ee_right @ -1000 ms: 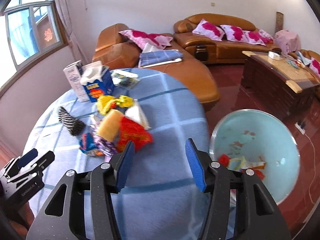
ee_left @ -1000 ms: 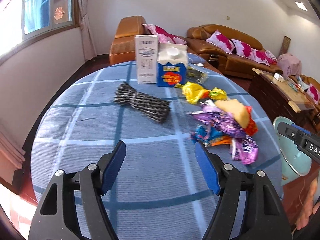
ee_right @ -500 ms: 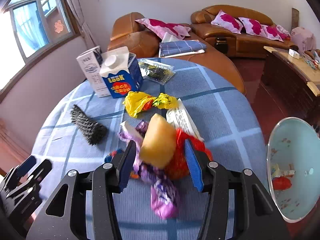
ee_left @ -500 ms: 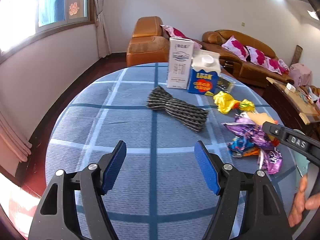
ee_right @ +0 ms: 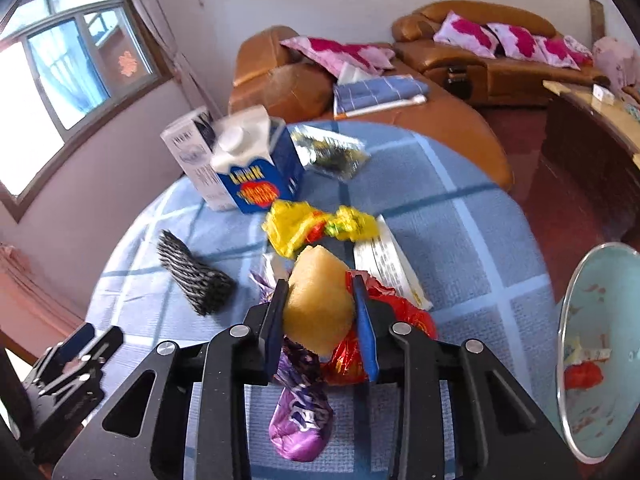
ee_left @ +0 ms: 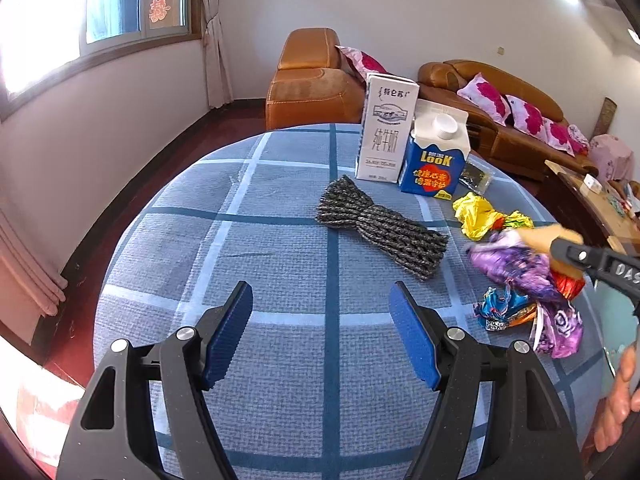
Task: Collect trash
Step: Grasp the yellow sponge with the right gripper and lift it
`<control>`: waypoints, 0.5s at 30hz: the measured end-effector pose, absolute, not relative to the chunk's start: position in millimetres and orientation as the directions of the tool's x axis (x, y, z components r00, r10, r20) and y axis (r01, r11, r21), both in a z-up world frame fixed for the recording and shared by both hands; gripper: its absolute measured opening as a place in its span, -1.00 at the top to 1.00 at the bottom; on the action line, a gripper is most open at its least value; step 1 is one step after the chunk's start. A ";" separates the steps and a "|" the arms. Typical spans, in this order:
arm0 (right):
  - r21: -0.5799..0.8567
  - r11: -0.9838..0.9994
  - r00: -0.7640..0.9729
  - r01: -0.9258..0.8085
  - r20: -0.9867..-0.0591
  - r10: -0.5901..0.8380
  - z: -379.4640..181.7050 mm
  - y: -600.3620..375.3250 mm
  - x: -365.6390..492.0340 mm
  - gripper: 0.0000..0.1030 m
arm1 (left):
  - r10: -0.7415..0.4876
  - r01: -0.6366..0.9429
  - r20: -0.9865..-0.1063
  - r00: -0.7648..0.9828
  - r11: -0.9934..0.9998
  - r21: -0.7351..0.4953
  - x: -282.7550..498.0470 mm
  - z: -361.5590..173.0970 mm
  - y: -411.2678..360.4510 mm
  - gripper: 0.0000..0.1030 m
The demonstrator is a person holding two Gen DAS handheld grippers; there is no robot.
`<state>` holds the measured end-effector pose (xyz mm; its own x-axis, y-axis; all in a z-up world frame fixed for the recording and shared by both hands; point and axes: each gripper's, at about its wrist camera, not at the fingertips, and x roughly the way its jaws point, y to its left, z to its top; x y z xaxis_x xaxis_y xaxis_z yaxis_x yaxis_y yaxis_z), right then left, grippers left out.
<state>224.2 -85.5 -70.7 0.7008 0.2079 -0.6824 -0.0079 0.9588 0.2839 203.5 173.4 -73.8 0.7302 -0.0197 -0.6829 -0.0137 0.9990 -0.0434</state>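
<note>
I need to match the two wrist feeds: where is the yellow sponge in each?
Left wrist view: the yellow sponge is at the far right edge, half hidden behind the right gripper.
Right wrist view: low centre, between the closing pads.
Shared landmark: the blue carton, behind the sponge in both views.

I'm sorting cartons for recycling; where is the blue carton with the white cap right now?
In the left wrist view the blue carton stands upright at the table's far side, just right of the taller white milk box, with the black foam net lying in front of them.
</note>
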 end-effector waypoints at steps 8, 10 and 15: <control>0.344 0.938 0.717 -0.041 -0.643 0.268 -56.5 -103.5 208.6 0.36 | -0.046 0.033 -0.682 0.730 0.999 -0.033 200.5 -72.4 150.9 -0.35; 0.320 0.947 0.717 -0.025 -0.654 0.240 -59.3 -107.4 204.8 0.35 | -0.050 0.040 -0.682 0.729 0.999 -0.031 198.6 -72.5 147.0 -0.35; 0.311 0.950 0.676 -0.010 -0.698 0.235 -76.3 -114.1 191.3 0.27 | -0.051 0.044 -0.683 0.729 0.999 -0.028 194.0 -71.5 141.2 -0.35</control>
